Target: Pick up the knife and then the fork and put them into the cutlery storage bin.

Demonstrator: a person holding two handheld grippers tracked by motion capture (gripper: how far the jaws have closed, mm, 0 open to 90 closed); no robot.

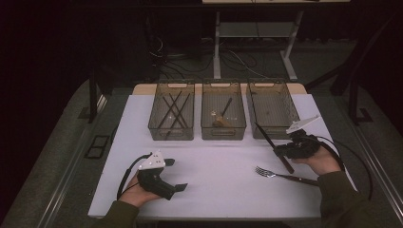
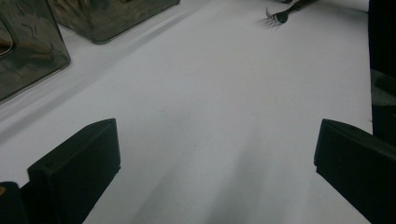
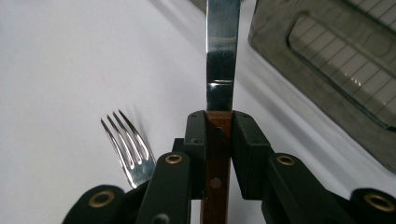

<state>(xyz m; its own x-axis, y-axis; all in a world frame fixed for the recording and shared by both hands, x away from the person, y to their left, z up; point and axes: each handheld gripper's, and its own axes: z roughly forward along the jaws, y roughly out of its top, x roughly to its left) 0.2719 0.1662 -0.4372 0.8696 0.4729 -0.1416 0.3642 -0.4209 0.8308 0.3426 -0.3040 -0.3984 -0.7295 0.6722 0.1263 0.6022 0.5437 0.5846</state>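
Right gripper (image 1: 285,151) is clamped on the wooden handle of a knife (image 1: 271,141), just in front of the right bin (image 1: 272,108). Knife's long axis runs diagonally; blade tip points up-left toward that bin's near wall, handle end toward the person. Fork (image 1: 280,175) lies nearer the person than the bin, tines pointing left. Left gripper (image 1: 177,175) rests well left of it, jaws wide apart, holding nothing.

Olive sleeves; black left gripper (image 1: 177,175), right gripper (image 1: 277,151); grey three-cornered plates, black cables, brass rivets.
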